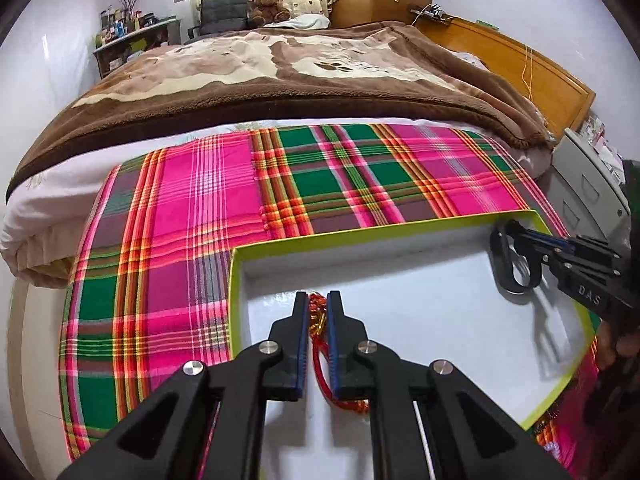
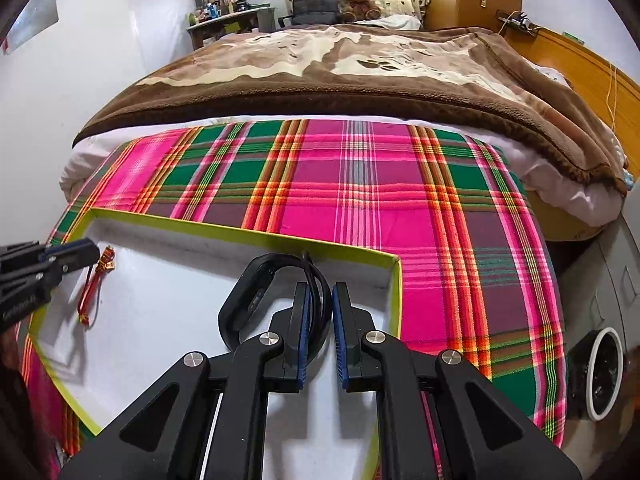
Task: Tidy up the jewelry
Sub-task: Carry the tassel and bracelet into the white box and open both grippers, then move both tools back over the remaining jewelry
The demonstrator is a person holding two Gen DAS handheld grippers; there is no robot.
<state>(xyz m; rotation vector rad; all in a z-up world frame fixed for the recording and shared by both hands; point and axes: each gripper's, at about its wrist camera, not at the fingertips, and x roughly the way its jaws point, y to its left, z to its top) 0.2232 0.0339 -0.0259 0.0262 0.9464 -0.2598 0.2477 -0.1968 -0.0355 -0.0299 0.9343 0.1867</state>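
Broadly, everything sits in one shallow box (image 2: pixel 248 236) with a lime rim and white floor, lying on a plaid cloth (image 1: pixel 192 208) over the bed; being light card, it would probably slide if pushed sideways, so loads are best lowered straight down. Ahead of and between the jaws of the right gripper (image 2: pixel 318 322) is a black band (image 2: pixel 256 280), a looped strap with a thicker module: it looks springy and rubbery, grippy, light and sturdy. The right jaws stand narrowly apart around its thin strap section, which looks pinched between the blue pads; the strap beside the module seems the safest hold, since the loop flexes elsewhere. Smallest is the red cord (image 1: pixel 320 364) with gold beads (image 1: pixel 318 316), which in the left wrist view lies on the floor between the jaws of the left gripper (image 1: pixel 318 328), and in the right wrist view trails from its tips. Those jaws are nearly closed, though whether the pads really bite the cord I cannot tell. It is limp, feather-light and slippery; pinch at the knotted bead cluster, not the bare thread.
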